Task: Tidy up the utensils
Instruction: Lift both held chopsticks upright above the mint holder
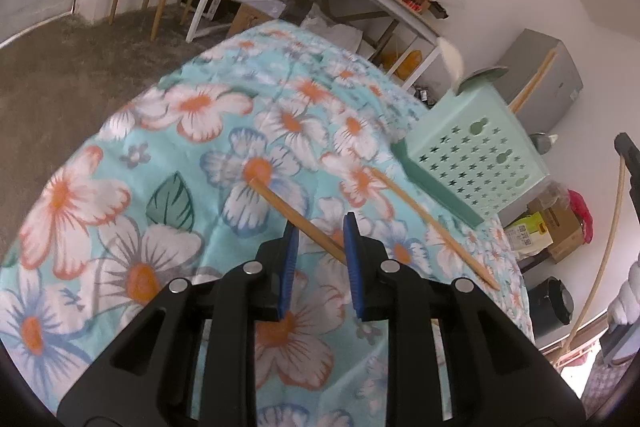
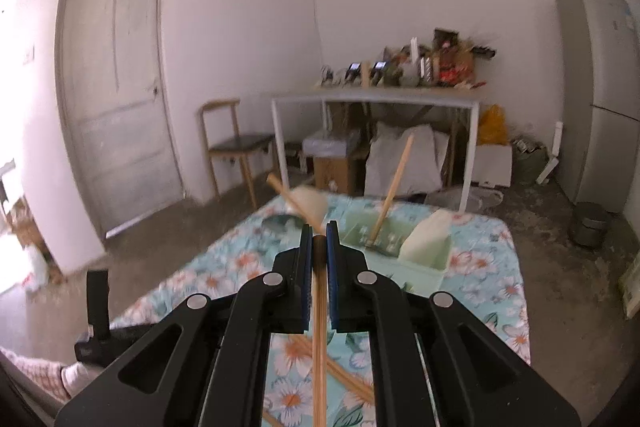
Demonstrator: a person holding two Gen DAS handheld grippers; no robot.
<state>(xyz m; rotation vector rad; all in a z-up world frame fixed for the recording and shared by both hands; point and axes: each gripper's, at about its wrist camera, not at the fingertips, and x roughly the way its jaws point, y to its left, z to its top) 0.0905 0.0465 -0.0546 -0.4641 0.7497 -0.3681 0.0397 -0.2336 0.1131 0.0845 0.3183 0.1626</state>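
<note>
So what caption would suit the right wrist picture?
Right gripper clamps a wooden chopstick above the floral tablecloth, facing the green utensil holder.

Two wooden chopsticks (image 1: pixel 298 219) laid flat on floral cloth, well apart; third chopstick (image 2: pixel 319 327) held off cloth; mint holder (image 2: pixel 400 251) stood upright, one chopstick (image 2: pixel 390 189) leaned inside.

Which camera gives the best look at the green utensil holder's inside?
The right wrist view: it looks into the green utensil holder from above its rim, showing compartments and one chopstick standing inside. The left wrist view shows only its star-perforated outer wall.
</note>
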